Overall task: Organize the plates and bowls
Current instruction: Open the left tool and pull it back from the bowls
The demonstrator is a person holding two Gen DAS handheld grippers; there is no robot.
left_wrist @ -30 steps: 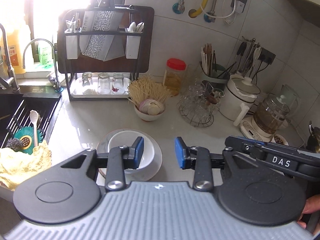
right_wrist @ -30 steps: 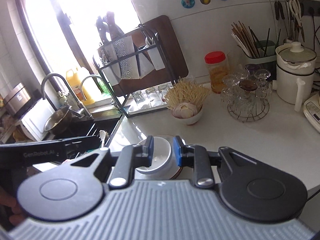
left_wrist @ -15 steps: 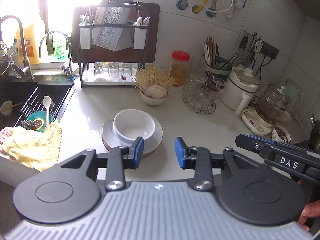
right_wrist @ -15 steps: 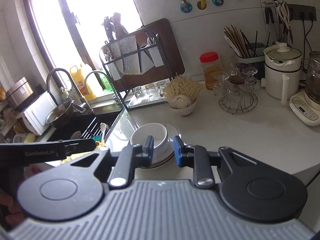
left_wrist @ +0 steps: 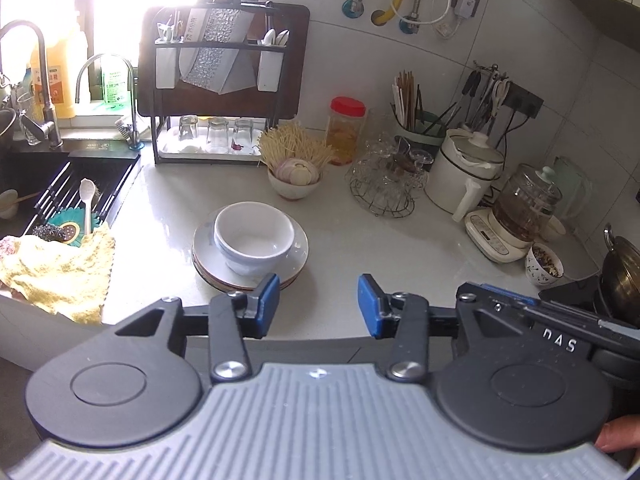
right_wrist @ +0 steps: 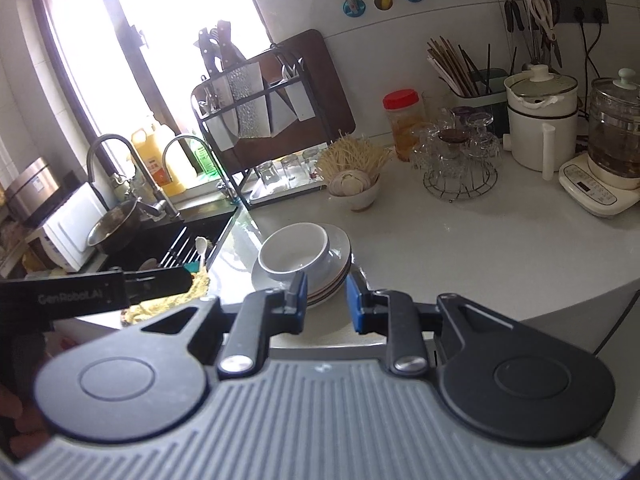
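A white bowl [left_wrist: 253, 238] sits on a stack of plates [left_wrist: 298, 254] on the pale counter, left of centre. It also shows in the right wrist view, the bowl [right_wrist: 293, 252] on the plates [right_wrist: 340, 258]. My left gripper [left_wrist: 318, 306] is open and empty, held back from the stack, near the counter's front edge. My right gripper [right_wrist: 326, 302] is open and empty, just in front of the plates' near rim. Nothing is between either pair of jaws.
A sink [left_wrist: 48, 196] with a yellow cloth [left_wrist: 56, 268] lies left. A dish rack [left_wrist: 220, 92] stands at the back. A small bowl of garlic [left_wrist: 296, 178], a wire glass holder [left_wrist: 384, 184], a white pot [left_wrist: 466, 176] and a kettle [left_wrist: 520, 216] stand right.
Both grippers have pulled back and up from the stack. The bowl and plates now lie farther ahead and fully visible. The right jaws have opened slightly wider.
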